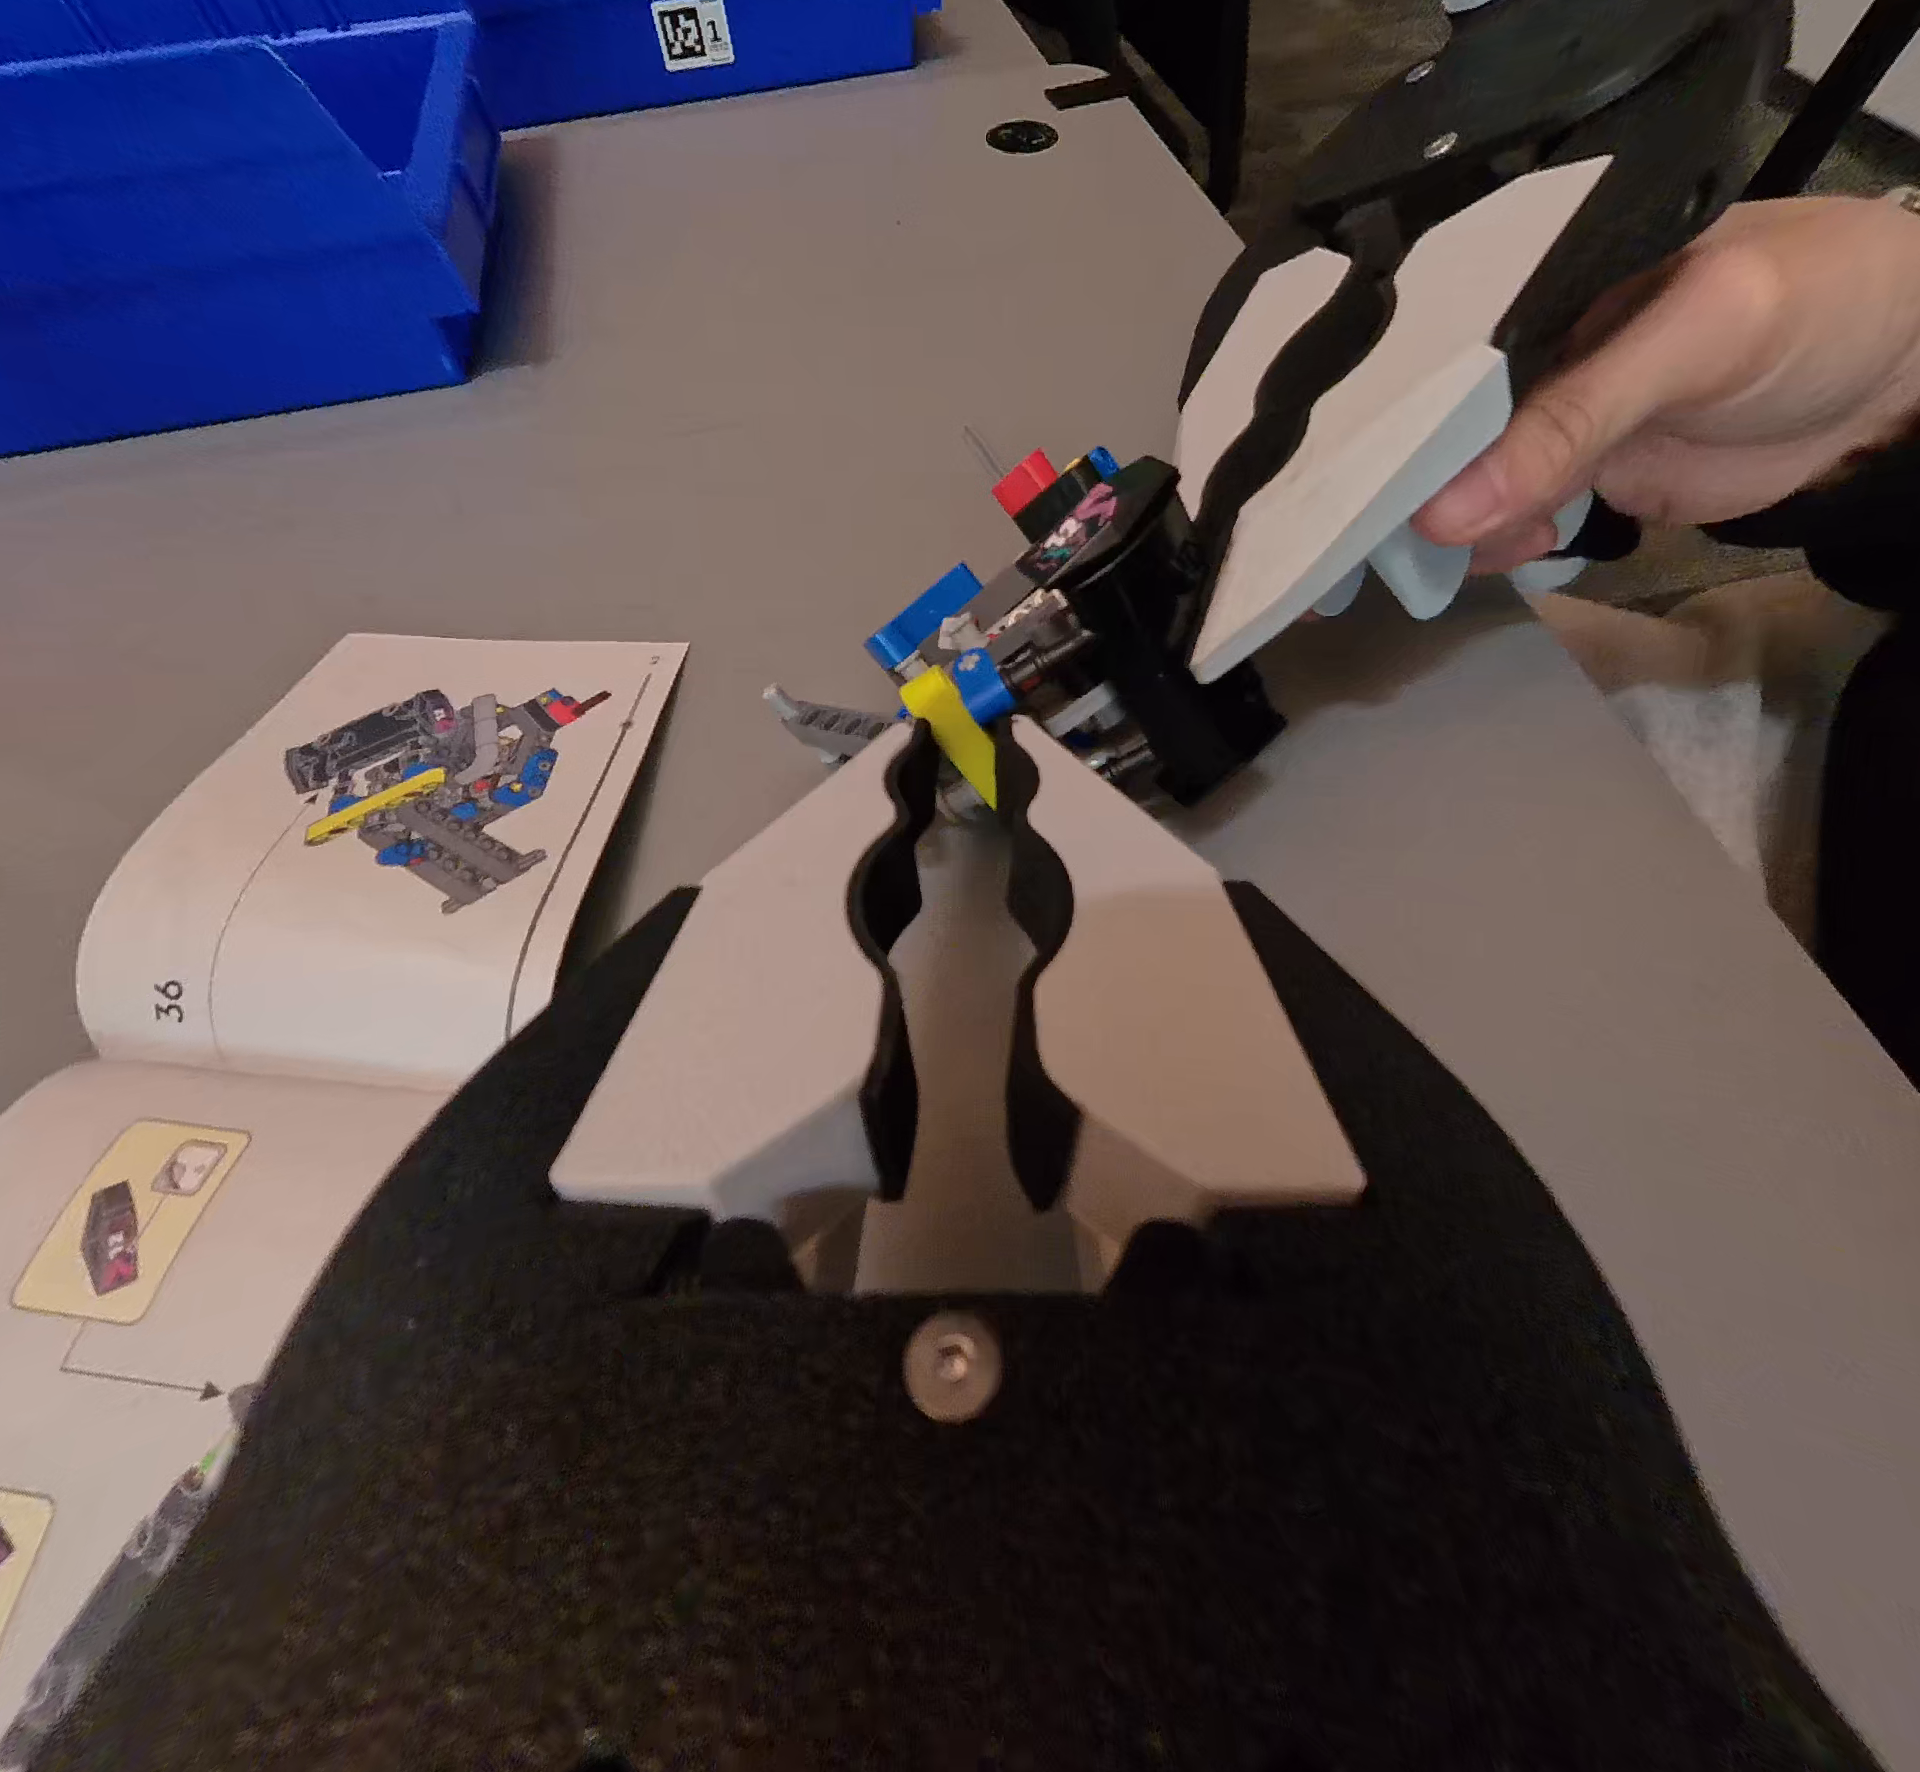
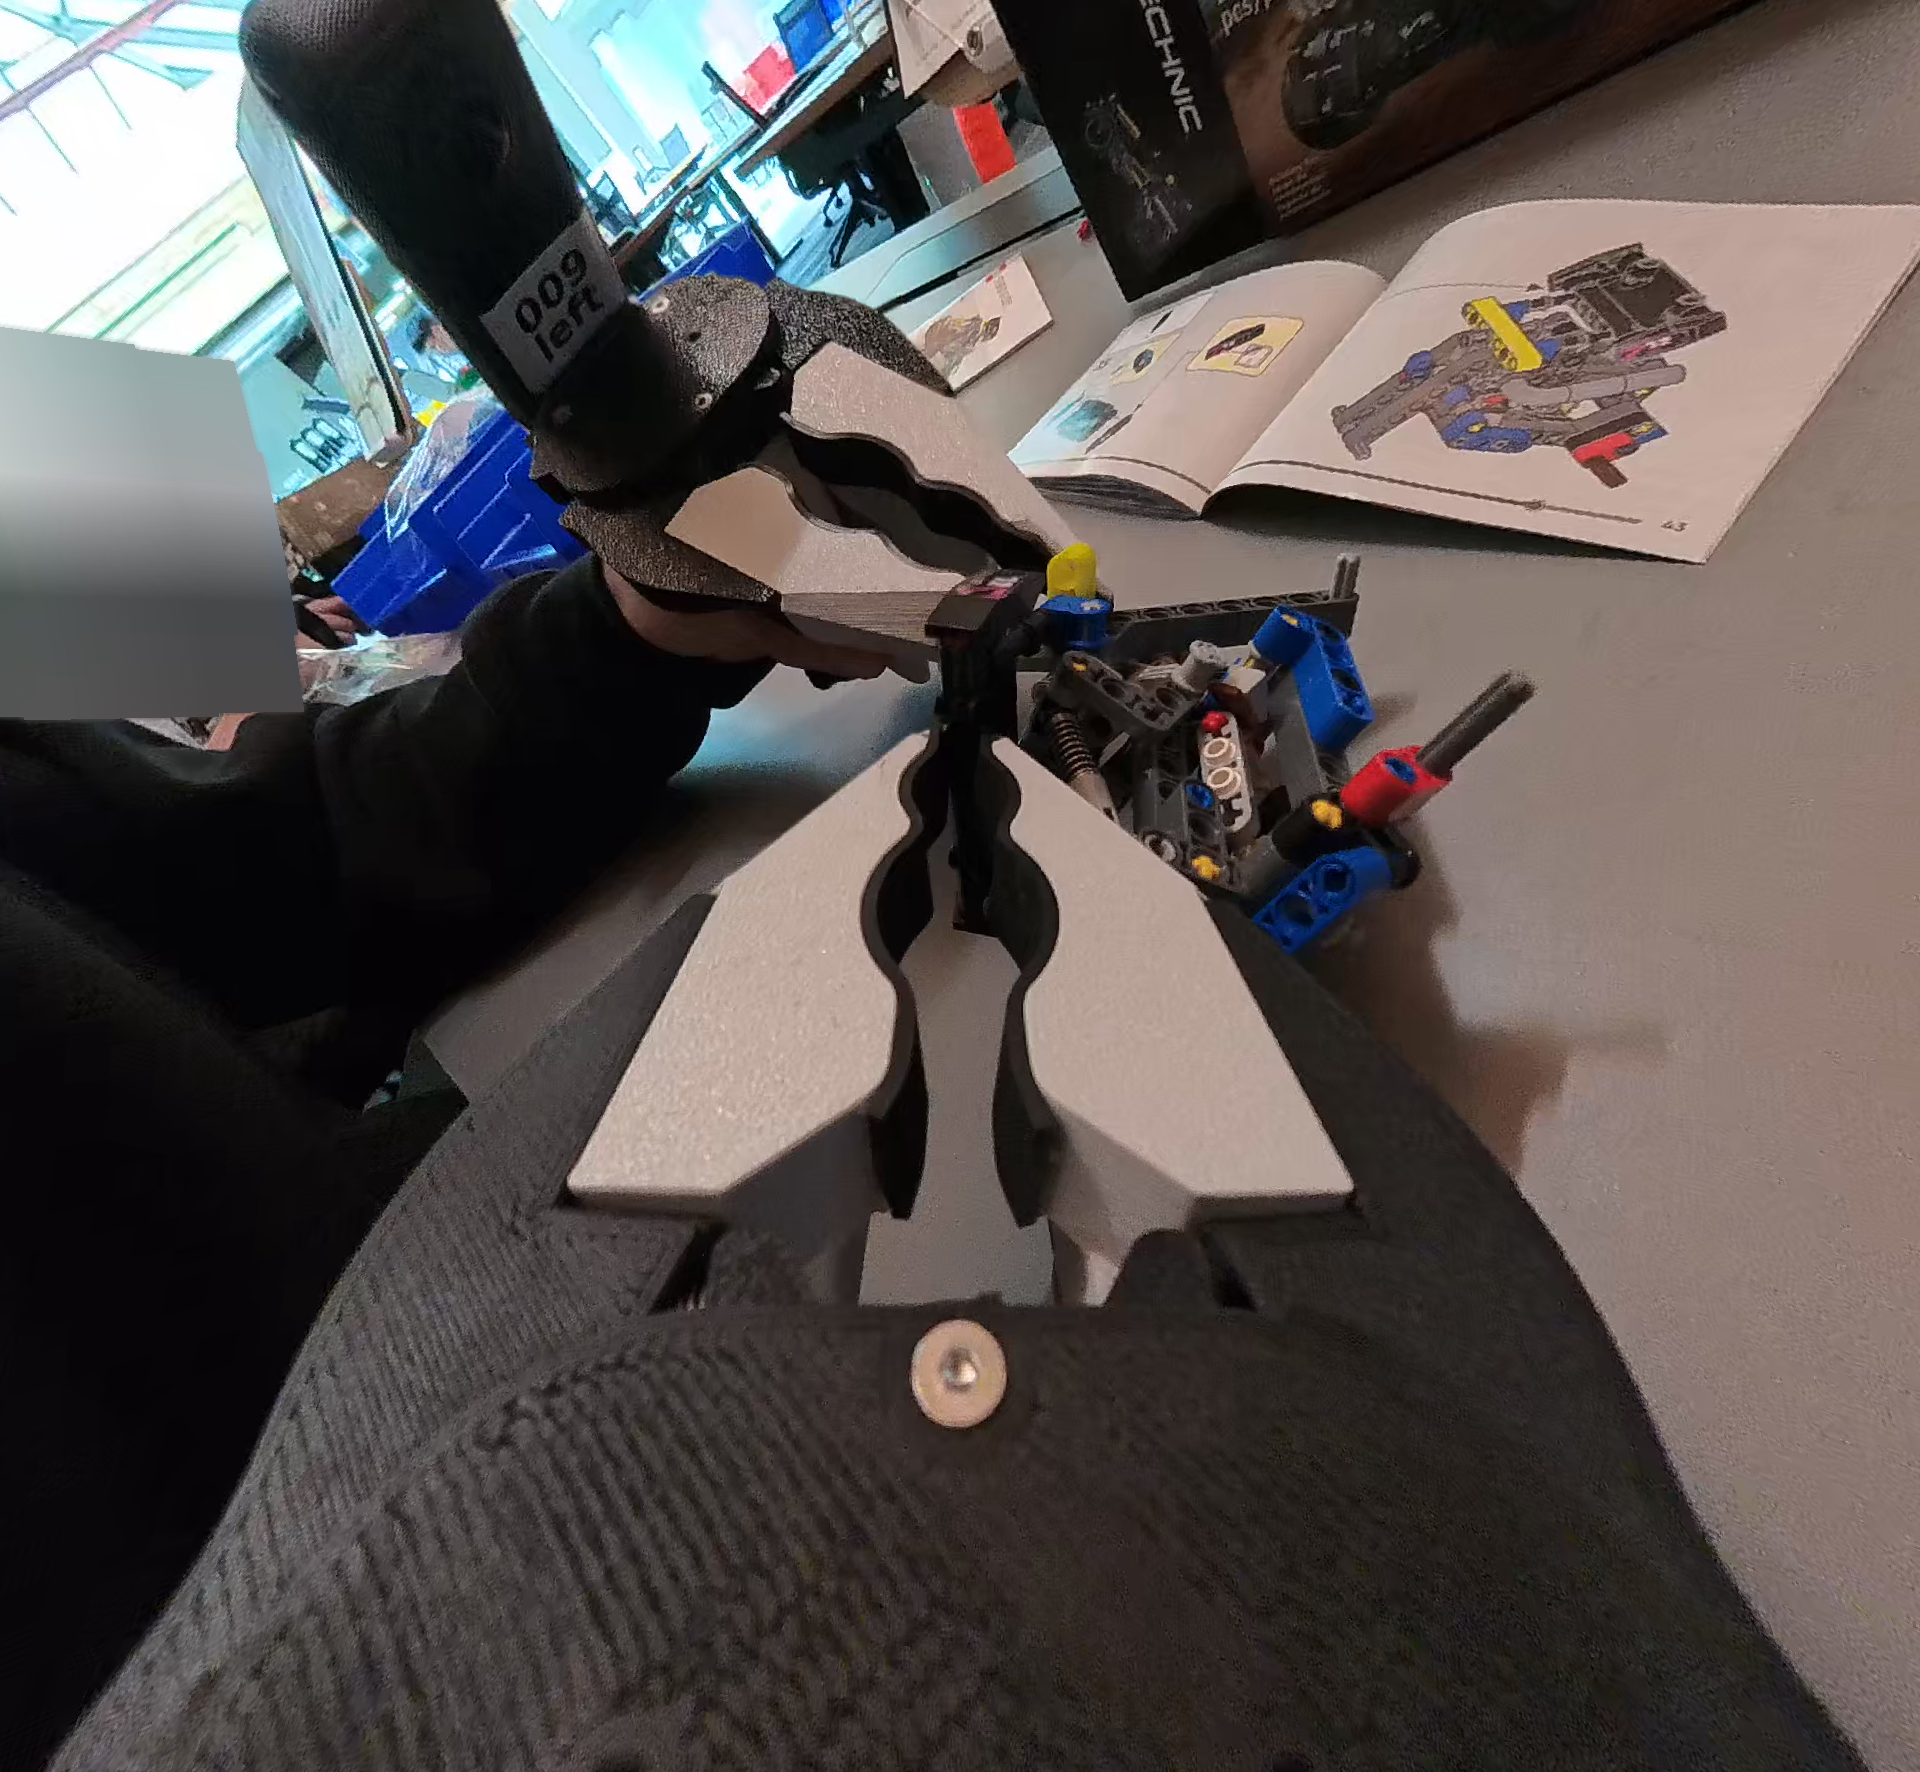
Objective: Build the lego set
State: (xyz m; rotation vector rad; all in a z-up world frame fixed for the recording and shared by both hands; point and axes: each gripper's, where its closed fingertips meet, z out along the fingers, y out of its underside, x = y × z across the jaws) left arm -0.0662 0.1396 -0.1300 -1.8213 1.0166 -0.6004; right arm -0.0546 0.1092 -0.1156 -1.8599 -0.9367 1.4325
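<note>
Left gripper: our left gripper (image 1: 961,751) pinches a yellow beam (image 1: 961,735) at the near end of the brick model (image 1: 1091,621), just above centre at 12 o'clock in its view.
Right gripper: our right gripper (image 2: 961,766) is clamped on the model's thin black panel (image 2: 971,683).
Model: it sits on the grey table (image 1: 727,351), between both tools.
Around: we see an open instruction booklet (image 1: 395,849) at 9 o'clock, blue bins (image 1: 239,143) at 10 o'clock.
</note>
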